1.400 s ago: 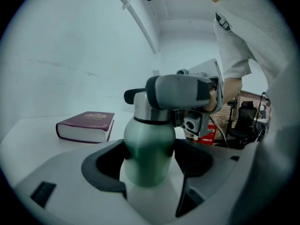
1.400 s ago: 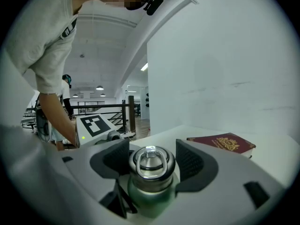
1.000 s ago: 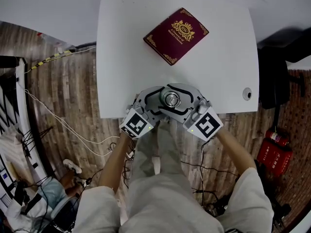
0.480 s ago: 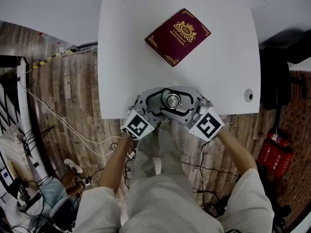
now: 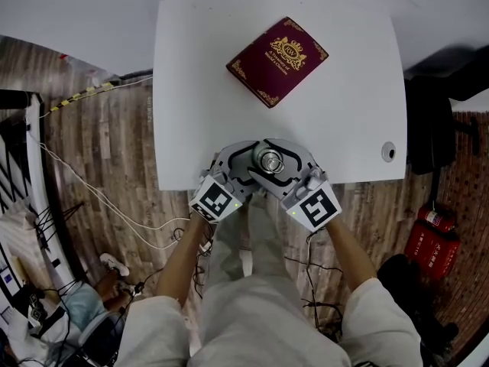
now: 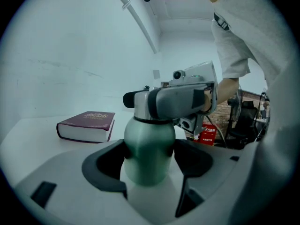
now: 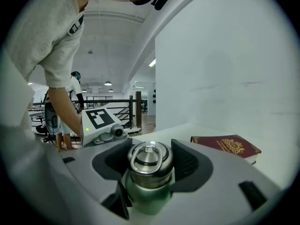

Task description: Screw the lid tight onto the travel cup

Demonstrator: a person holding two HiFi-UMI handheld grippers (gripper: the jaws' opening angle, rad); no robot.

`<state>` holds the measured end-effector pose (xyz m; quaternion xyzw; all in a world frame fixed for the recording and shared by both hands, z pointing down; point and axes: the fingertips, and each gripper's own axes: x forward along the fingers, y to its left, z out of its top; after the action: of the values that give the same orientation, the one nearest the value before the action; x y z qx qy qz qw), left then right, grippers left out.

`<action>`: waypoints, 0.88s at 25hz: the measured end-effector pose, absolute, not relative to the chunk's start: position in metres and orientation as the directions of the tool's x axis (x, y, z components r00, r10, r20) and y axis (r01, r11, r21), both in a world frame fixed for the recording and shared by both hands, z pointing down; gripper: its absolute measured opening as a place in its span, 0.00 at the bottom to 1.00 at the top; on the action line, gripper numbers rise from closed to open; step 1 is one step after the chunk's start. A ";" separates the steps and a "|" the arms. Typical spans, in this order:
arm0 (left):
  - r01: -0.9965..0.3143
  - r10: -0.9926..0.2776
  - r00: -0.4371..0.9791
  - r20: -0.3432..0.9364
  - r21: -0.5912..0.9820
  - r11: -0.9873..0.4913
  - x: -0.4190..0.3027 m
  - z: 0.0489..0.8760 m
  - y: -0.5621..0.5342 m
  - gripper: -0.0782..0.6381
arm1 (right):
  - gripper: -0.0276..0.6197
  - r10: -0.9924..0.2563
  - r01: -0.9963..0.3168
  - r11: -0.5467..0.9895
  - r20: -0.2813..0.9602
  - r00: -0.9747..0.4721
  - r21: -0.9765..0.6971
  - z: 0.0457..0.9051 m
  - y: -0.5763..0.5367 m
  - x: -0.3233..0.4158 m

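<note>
Clamping the travel cup (image 6: 146,144) between its jaws, the left gripper (image 6: 149,165) is bracing it; the right gripper (image 7: 150,172) is seemingly squeezing the lid (image 7: 149,157) between its own, needing level, slip-free twisting.

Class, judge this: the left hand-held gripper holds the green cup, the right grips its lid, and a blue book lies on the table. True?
The book is maroon, not blue, as the head view shows; it does lie on the table, and the rest stands.

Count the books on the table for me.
1. The maroon book lies flat on the white table, on its far half, beyond the travel cup at the near edge. None appears hidden.
</note>
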<state>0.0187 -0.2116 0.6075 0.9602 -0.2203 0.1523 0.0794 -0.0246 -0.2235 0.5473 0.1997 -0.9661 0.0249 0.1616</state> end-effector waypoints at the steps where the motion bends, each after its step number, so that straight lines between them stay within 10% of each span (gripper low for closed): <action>1: -0.446 -0.397 0.857 0.328 0.085 -0.891 0.019 0.608 -0.211 0.57 | 0.44 -0.382 -0.396 0.918 0.317 -0.868 0.020 0.547 -0.223 -0.025; 22: -0.500 -0.450 0.831 0.328 0.087 -0.861 -0.004 0.599 -0.201 0.57 | 0.48 -0.522 -0.551 0.832 0.240 -0.818 -0.069 0.530 -0.219 0.001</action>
<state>-0.0037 -0.2009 0.5990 0.9530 -0.2492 0.1498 0.0847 0.0013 -0.2186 0.5302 0.2822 -0.9511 0.0676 0.1060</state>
